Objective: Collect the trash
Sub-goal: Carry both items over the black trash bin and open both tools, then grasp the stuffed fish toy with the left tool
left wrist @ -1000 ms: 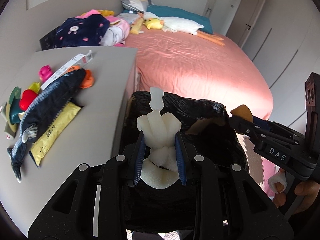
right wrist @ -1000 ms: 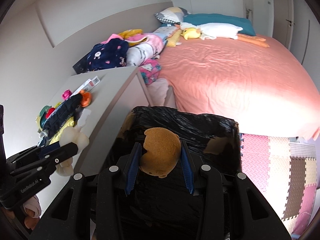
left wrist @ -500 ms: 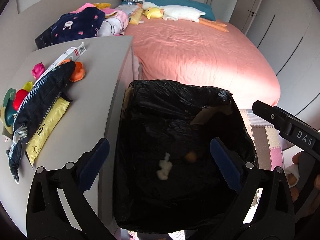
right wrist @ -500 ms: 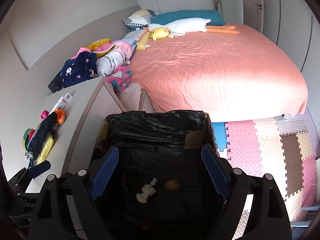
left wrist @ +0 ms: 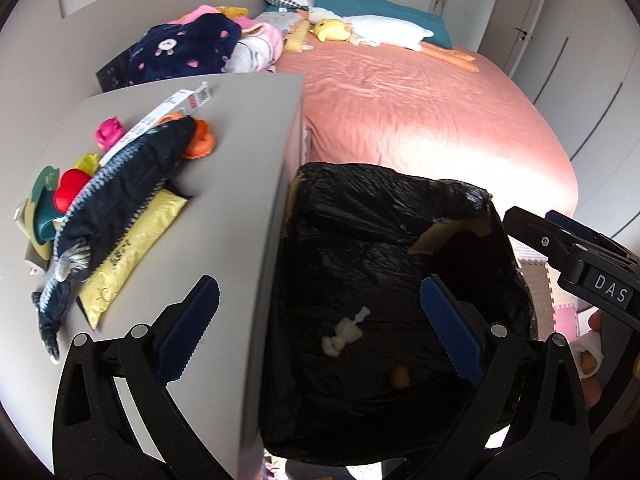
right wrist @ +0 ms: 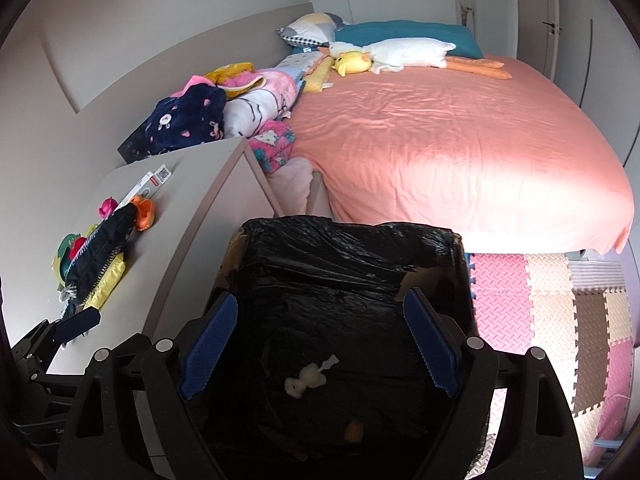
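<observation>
Your left gripper (left wrist: pixel 318 326) and right gripper (right wrist: pixel 320 344) hang over the bin (left wrist: pixel 400 200), jaws wide, gripping nothing; 2 scraps lie inside.

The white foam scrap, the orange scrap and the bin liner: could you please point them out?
white foam scrap (left wrist: pixel 343 336): left wrist view, its middle.
orange scrap (left wrist: pixel 399 377): left wrist view, its centre.
bin liner (right wrist: pixel 348 236): right wrist view, far rim.

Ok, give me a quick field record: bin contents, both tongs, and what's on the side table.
bin: black-lined bin, beside the table
in bin: white foam scrap; orange scrap
left tongs: open, empty
right tongs: open, empty, over the bin
table: dark fish toy, yellow packet, small coloured toys
</observation>
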